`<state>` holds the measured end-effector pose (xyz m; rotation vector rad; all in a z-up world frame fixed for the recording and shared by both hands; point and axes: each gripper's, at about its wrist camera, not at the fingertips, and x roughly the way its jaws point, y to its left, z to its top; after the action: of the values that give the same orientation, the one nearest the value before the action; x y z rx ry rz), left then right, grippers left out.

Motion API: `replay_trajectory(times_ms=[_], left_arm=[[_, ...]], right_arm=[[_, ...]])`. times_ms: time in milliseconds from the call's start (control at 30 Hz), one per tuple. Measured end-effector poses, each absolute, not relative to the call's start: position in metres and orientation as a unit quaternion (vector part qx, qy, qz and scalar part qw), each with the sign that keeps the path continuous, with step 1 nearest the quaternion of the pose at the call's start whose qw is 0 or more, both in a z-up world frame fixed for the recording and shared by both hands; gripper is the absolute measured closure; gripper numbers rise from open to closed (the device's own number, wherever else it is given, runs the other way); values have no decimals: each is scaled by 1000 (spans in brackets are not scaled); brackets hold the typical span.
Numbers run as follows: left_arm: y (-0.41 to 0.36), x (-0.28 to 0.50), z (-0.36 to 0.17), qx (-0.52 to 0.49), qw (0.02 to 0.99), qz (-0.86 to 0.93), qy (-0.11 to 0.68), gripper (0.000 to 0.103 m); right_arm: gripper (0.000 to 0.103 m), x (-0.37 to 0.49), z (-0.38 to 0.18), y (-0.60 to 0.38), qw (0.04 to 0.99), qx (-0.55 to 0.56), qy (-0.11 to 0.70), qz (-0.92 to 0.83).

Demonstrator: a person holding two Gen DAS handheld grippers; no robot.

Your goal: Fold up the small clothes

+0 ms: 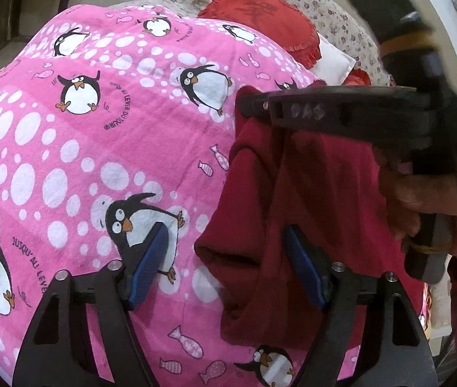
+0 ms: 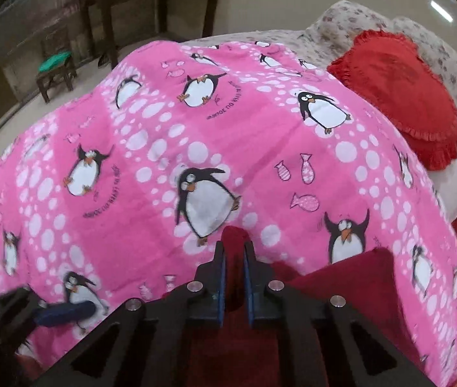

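Hanging from the right gripper [image 1: 254,106] in the left wrist view, a dark red garment [image 1: 296,213] droops over the pink penguin blanket [image 1: 105,135]. That gripper pinches the cloth's top edge. The left gripper [image 1: 228,267] stands wide apart, with nothing between its blue pads [image 1: 149,266], one of them in front of the cloth.

From the right wrist view, the right gripper [image 2: 234,277] sits narrow, clamped on a fold of the garment [image 2: 341,274] just above the blanket [image 2: 131,135]. A red heart cushion [image 2: 399,96] lies beyond.
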<state>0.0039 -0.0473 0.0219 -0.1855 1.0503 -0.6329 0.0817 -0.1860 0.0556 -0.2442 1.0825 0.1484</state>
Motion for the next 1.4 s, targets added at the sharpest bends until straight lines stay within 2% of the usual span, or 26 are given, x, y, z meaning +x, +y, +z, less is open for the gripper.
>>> replay_trajectory(times_ms=[67,267,400,433,467,533,600,933,1067,1400], left_arm=[[-45,2,24,-90,811,-305,491,39],[-47,-2,22,-86,813,-300,492,40],[-45,-3,26,-79,809,-297,502,40],[-43,-4,29,-75,810,-294,502,40],[-42,-4,30,-72,811,-290,503,39],[-39,-3,35,-70,811,-290,503,39],[-37,-1,39,-69,818,-284,496,32],[-53,20,25,-101,808,-280,508,25],[-61,19,23,-106,810,-285,501,24],[-72,23,22,-107,812,-285,499,24]], right_arm=[[95,77,67,-184,853,-114,504,77],[95,83,65,-206,859,-87,503,32],[93,70,79,-198,869,-64,486,72],[82,63,85,-198,871,-66,481,74],[66,55,91,-200,873,-64,479,72],[52,41,101,-212,876,-39,477,60],[51,28,105,-225,874,-2,483,57],[49,28,65,-275,831,159,531,36],[34,28,81,-270,834,178,520,56],[34,28,81,-271,829,170,531,37]])
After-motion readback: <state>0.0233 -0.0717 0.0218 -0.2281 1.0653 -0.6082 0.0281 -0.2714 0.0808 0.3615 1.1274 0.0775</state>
